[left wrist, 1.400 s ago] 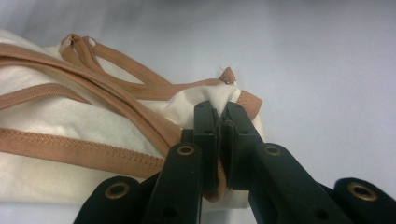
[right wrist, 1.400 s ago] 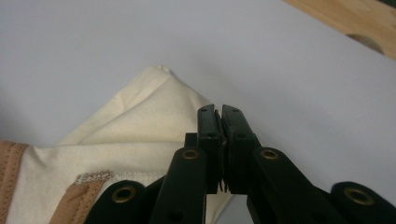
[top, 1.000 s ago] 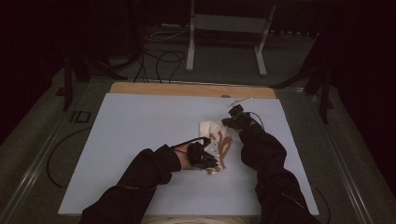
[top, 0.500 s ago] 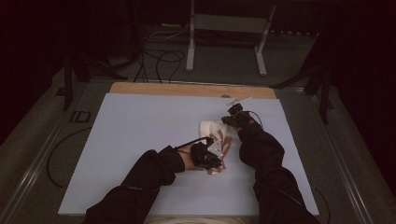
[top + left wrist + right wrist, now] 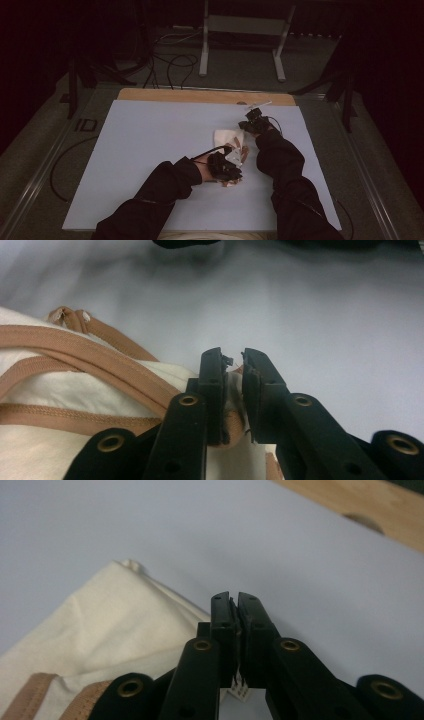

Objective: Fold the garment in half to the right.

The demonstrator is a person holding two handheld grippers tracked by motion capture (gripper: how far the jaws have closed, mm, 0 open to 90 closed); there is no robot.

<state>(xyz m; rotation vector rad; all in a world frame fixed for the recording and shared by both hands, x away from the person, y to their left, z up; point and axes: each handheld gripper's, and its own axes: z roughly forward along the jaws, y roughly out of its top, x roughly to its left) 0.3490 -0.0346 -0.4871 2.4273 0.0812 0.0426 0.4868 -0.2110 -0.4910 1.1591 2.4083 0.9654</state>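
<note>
A cream cloth bag (image 5: 226, 137) with tan straps (image 5: 243, 152) lies crumpled on the pale table (image 5: 150, 150). My left gripper (image 5: 236, 175) is at the bag's near end. In the left gripper view the left gripper (image 5: 232, 357) has a bunched fold of the cream cloth (image 5: 60, 385) between its jaws; the jaws have just been opening a little and still pinch it. The tan straps (image 5: 100, 360) run off to the left. My right gripper (image 5: 246, 129) is at the bag's far corner. In the right gripper view the right gripper (image 5: 234, 600) is shut on the edge of the bag (image 5: 110, 625), with a small white label (image 5: 240, 692) under it.
A wooden strip (image 5: 200, 96) runs along the table's far edge. Beyond it stand a metal frame (image 5: 240, 45) and loose cables (image 5: 170, 60) on the floor. Another cable (image 5: 60, 165) trails off the table's left side. Bare tabletop spreads to the left of the bag.
The left hand has crept slightly to the right at the bag's near end. The right hand and the bag's far corner have stayed put.
</note>
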